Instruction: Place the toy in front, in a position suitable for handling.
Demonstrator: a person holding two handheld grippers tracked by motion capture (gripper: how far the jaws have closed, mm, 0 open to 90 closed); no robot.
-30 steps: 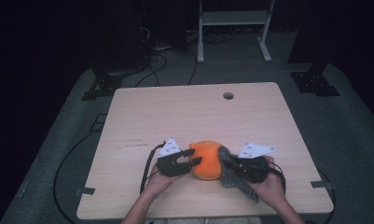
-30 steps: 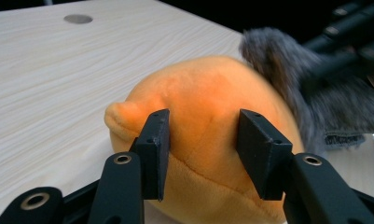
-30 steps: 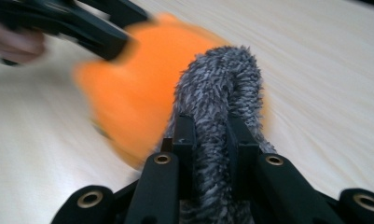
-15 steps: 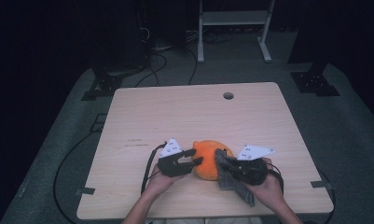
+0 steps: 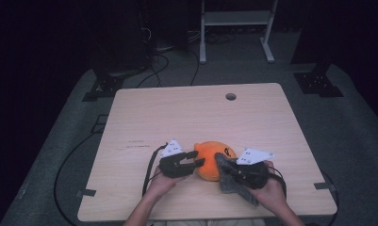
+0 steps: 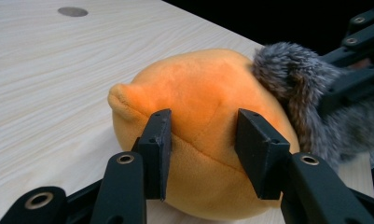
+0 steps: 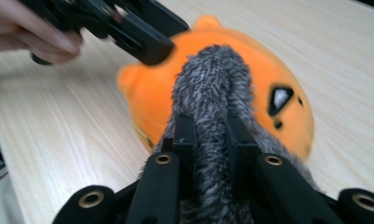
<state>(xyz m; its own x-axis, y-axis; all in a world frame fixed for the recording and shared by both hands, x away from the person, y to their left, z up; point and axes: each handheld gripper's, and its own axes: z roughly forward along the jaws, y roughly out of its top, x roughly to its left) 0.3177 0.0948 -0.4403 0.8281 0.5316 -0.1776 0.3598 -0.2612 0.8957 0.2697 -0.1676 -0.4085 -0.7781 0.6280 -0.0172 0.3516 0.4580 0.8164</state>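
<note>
A: Nearest the person, left tool [image 6: 203,151] clamped on the flank of the orange plush toy [image 6: 208,107], pads sunk into the fabric. Holding it steady against the worktop [image 5: 177,117], by the look of it.

B: Right tool [image 7: 211,156] pinched shut on a fold of grey furry cloth [image 7: 217,93], draped up over the plush just ahead of its tips. Seemingly mid-way through dressing or covering the toy.

A: Next, probably: drag the cloth farther across the orange dome, away from the right tool, with the left grip kept firm. Risk of the plush rolling otherwise.

B: Beyond both tools, bare pale wood, a round cable hole [image 5: 231,96] near the far edge. Farther still, grey carpet, loose cables [image 5: 163,61], a white stand [image 5: 236,19], dark room.
</note>
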